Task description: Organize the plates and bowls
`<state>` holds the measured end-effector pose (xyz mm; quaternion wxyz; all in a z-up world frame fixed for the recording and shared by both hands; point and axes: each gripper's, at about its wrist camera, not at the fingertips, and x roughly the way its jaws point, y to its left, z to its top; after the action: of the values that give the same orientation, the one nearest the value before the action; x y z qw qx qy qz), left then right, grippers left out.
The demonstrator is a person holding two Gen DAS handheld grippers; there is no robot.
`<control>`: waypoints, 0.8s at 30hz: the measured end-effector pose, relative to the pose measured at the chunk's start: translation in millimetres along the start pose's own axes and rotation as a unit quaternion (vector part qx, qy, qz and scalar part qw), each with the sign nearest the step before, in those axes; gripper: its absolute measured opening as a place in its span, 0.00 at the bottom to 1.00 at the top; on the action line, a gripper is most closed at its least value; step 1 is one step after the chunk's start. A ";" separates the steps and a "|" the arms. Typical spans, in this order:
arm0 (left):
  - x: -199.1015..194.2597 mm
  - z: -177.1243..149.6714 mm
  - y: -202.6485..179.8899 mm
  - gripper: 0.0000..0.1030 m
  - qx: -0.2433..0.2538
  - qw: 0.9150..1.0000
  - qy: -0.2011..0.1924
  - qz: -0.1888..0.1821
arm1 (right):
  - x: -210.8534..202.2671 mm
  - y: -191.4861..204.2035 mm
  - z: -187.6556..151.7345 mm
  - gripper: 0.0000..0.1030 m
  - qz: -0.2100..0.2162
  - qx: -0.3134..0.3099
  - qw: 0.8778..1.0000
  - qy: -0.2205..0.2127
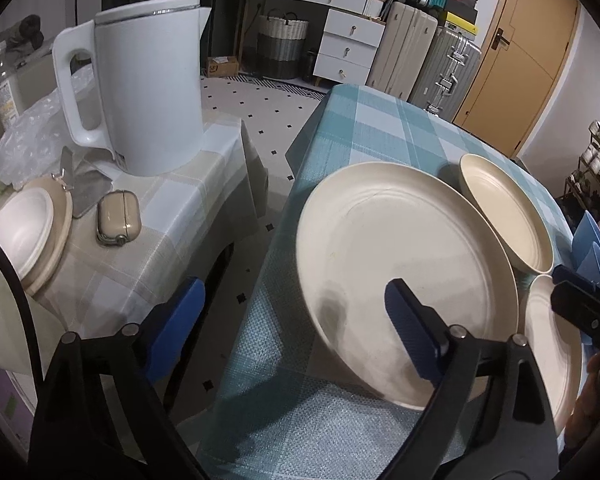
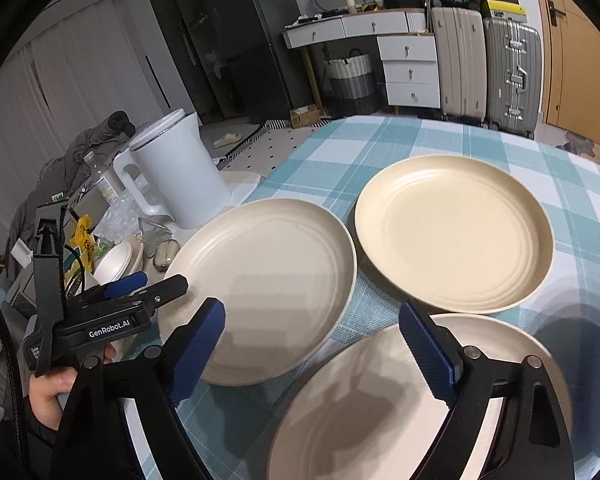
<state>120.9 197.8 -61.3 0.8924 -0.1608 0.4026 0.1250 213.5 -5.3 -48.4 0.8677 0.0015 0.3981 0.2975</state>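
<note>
Three cream plates lie on the blue checked table (image 2: 440, 136). The left plate (image 2: 268, 284) (image 1: 404, 264) sits by the table's left edge. The far plate (image 2: 454, 232) (image 1: 504, 212) is yellower. The near plate (image 2: 380, 404) (image 1: 556, 344) lies under my right gripper (image 2: 312, 344), which is open and empty just above it. My left gripper (image 1: 292, 316) is open and empty, one finger over the left plate, the other over the gap beside the table; it also shows in the right wrist view (image 2: 148, 284). A white bowl (image 1: 22, 232) rests on a cream plate on the side table.
A side table (image 1: 188, 200) to the left holds a white kettle (image 1: 148, 84), an earbud case (image 1: 118, 218), a phone stand and plastic wrap. A floor gap separates the two tables. Suitcases, drawers and a basket stand at the back.
</note>
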 end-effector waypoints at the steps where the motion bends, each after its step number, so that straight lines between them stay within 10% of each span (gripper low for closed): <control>1: 1.5 -0.4 0.4 0.83 0.000 1.000 0.003 0.000 | 2.8 0.2 0.4 0.86 0.001 0.000 1.000 0.002; 24: 11.0 -4.2 0.6 0.40 0.006 1.000 0.021 -0.003 | 52.1 -2.9 14.4 0.40 -0.034 0.011 0.999 0.039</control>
<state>125.0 197.7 -72.4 0.8851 -0.1592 0.4215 0.1163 251.3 22.6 -75.2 0.8613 -0.0140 0.4345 0.2629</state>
